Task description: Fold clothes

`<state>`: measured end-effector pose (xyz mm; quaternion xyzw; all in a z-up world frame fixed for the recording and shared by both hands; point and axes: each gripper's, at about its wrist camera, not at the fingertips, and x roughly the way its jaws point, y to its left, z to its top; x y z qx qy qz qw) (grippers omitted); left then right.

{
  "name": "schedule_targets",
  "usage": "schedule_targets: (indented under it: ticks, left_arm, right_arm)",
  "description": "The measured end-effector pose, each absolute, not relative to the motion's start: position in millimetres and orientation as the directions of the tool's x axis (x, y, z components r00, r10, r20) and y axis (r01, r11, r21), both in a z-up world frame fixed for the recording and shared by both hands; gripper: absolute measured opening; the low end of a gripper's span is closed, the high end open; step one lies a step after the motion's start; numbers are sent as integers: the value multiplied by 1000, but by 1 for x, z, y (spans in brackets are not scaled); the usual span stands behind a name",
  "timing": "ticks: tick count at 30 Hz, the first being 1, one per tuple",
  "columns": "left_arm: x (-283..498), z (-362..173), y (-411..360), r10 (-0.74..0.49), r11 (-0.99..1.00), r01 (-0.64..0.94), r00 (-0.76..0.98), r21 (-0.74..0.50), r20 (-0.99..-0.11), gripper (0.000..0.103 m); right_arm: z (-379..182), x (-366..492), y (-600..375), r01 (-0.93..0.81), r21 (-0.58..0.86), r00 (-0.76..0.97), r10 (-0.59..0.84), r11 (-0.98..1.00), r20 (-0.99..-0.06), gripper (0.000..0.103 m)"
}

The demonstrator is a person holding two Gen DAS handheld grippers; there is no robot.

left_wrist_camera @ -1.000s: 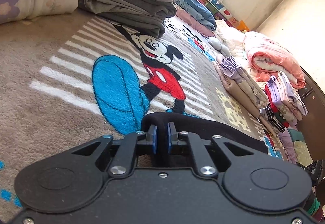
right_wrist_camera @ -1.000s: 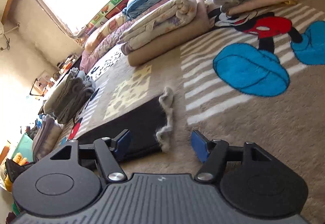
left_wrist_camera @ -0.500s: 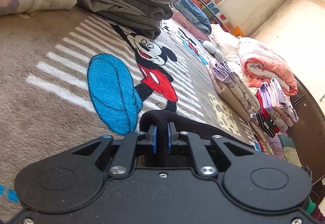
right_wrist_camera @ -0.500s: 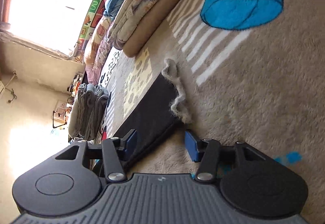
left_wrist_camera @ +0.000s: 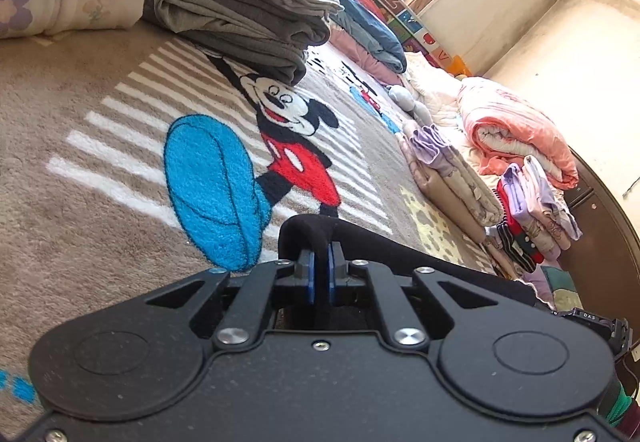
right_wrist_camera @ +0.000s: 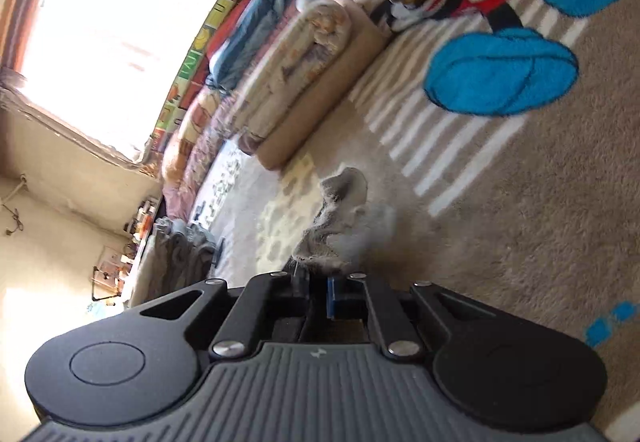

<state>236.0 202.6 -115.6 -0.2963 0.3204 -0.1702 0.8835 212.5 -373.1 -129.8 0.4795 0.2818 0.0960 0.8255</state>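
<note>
left gripper jaws clenched on black garment edge | right gripper jaws just closed on its fuzzy hem | rug open ahead

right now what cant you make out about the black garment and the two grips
- Black garment, left wrist view: type and full outline; the left gripper body covers most.
- Right wrist view: the fabric in the right gripper is motion-blurred; only its grey fleecy lining shows.
- Far corners: cut off in both views.

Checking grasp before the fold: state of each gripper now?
Left gripper: shut on the black garment.
Right gripper: jaws just closed, shut on the black garment's fuzzy grey edge.
</note>
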Motion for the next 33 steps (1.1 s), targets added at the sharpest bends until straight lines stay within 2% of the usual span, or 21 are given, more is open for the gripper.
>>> schedule_targets:
  ticks: [2, 7, 12, 13, 15, 16, 19, 22, 26, 28, 30, 33]
  left_arm:
    - [239, -118, 201, -477, 778, 97, 734, -621, -483, 3]
    - [246, -125, 195, -450, 802, 71, 725, -593, -521, 3]
    - [246, -123, 194, -443, 818, 77, 717, -570, -539, 9]
    - [244, -119, 194, -428, 830, 76, 723, -553, -542, 12]
    - [236, -107, 192, -352, 883, 71, 753, -463, -555, 25]
    - [232, -101, 189, -314, 909, 75, 770, -410, -556, 25]
    - [218, -86, 177, -310, 932, 145, 792, -332, -526, 25]
    - [208, -84, 146, -392, 919, 293, 756, -266, -524, 25]
    - [207, -104, 104, -383, 905, 408, 661, -119, -645, 25]
    - [205, -114, 91, -338, 899, 437, 656, -25, -675, 27]
    - [201, -110, 94, -344, 901, 433, 674, -29, -654, 27]
    - [194, -103, 98, -389, 895, 441, 699, -66, -600, 28]
  right_arm:
    - [-126, 210, -379, 117, 826, 822, 412, 552, -392, 10]
    - [-162, 218, -391, 216, 735, 764, 357, 643, -537, 9]
    - [-162, 218, -385, 201, 692, 764, 331, 694, -554, 9]
    - [-158, 215, -384, 202, 680, 764, 321, 704, -560, 14]
    - [-145, 209, -382, 202, 634, 774, 275, 747, -571, 21]
    - [-135, 203, -378, 194, 580, 785, 229, 791, -575, 28]
    - [-109, 193, -356, 112, 452, 817, 177, 885, -549, 30]
    - [-94, 196, -315, -30, 387, 801, 254, 922, -542, 30]
    - [-96, 209, -237, -240, 348, 724, 406, 906, -558, 29]
    - [-109, 215, -199, -305, 324, 666, 443, 896, -599, 28]
    - [-125, 219, -171, -335, 236, 622, 402, 912, -672, 31]
    - [-114, 210, -164, -319, 202, 639, 367, 926, -676, 34]
